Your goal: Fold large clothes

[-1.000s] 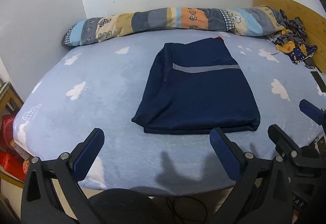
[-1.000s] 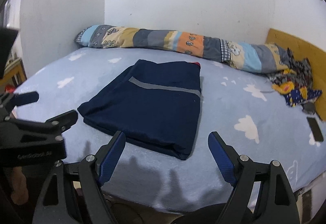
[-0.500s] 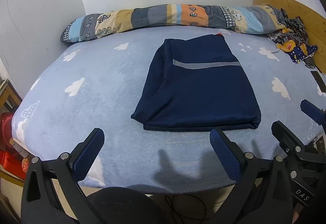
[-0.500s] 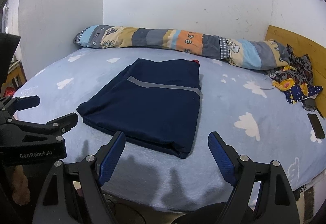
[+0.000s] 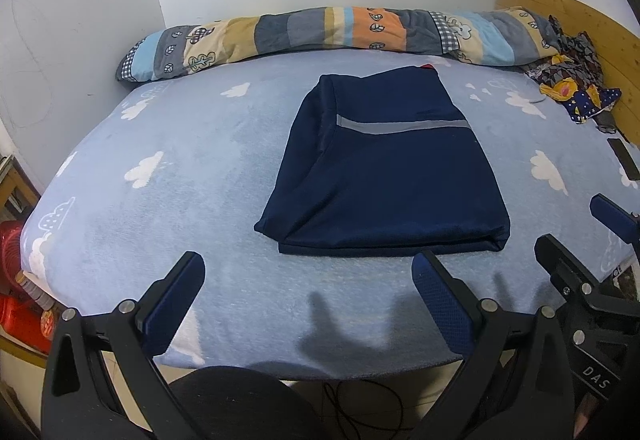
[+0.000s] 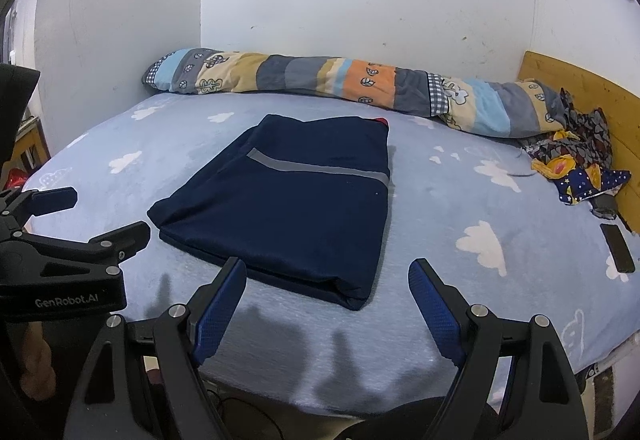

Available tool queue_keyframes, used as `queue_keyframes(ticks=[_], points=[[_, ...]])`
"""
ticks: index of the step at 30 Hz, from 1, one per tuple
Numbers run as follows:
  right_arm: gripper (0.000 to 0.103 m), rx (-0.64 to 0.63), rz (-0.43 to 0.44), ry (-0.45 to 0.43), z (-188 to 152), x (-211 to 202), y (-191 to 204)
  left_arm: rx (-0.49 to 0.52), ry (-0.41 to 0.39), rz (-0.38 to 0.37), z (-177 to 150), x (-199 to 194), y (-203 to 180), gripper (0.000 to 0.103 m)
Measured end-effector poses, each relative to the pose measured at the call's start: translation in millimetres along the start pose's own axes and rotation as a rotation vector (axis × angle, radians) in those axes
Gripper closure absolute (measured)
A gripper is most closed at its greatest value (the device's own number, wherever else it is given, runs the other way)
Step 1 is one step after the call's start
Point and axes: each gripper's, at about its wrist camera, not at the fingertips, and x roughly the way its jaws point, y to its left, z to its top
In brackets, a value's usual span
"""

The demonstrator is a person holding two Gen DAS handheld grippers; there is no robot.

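A navy garment (image 5: 384,167) with a grey stripe lies folded into a neat rectangle on the light blue cloud-print bed (image 5: 180,175). It also shows in the right wrist view (image 6: 296,207). My left gripper (image 5: 308,288) is open and empty, held above the bed's near edge, short of the garment. My right gripper (image 6: 328,292) is open and empty, also near the front edge, its fingers either side of the garment's near corner but apart from it. Each gripper shows at the side of the other's view.
A long patchwork bolster (image 5: 328,31) lies along the wall at the back. A crumpled patterned cloth (image 6: 576,163) and a dark phone (image 6: 618,252) lie at the right by the wooden headboard (image 6: 576,87). Red items (image 5: 16,280) sit off the bed's left edge.
Both grippers have drawn back and risen slightly from the bed; the garment has not moved and both grippers stay open.
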Motion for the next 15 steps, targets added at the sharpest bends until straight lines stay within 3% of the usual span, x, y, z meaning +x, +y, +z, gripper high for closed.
queue_keyframes(ticks=[15], points=[[0.017,-0.008,-0.004,0.012,0.3,2.5,2.6,-0.007,0.012,-0.015,-0.5,1.6,3.0,0.0]])
